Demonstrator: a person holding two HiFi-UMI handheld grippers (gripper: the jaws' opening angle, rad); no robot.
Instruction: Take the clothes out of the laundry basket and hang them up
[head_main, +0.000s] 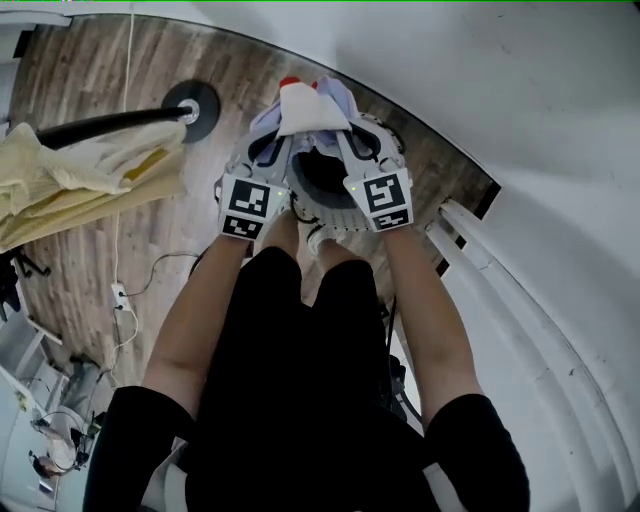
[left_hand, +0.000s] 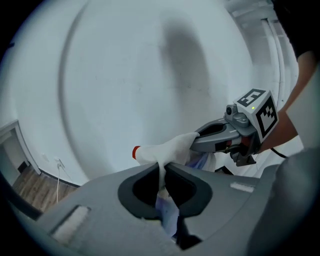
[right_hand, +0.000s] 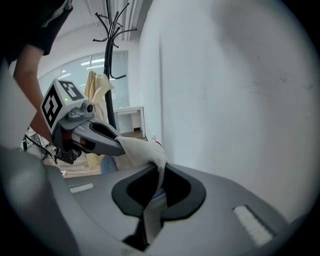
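Note:
Both grippers hold one white garment (head_main: 305, 105) with a red trim and a lavender part, raised above the round laundry basket (head_main: 322, 214) on the wooden floor. My left gripper (head_main: 283, 128) is shut on its left side and my right gripper (head_main: 340, 130) is shut on its right side. In the left gripper view the white cloth (left_hand: 167, 147) runs into the closed jaws of the left gripper (left_hand: 161, 175), with the right gripper (left_hand: 200, 137) pinching it just beyond. In the right gripper view the cloth (right_hand: 142, 150) hangs through the closed right gripper (right_hand: 160, 175), and the left gripper (right_hand: 117, 142) grips its other side.
A dark coat rack (head_main: 100, 125) on a round base (head_main: 195, 105) stands at the left and carries a yellow cloth (head_main: 70, 180); its pole (right_hand: 109, 60) shows in the right gripper view. A white wall (head_main: 520, 100) closes the right side. A cable (head_main: 120, 295) lies on the floor.

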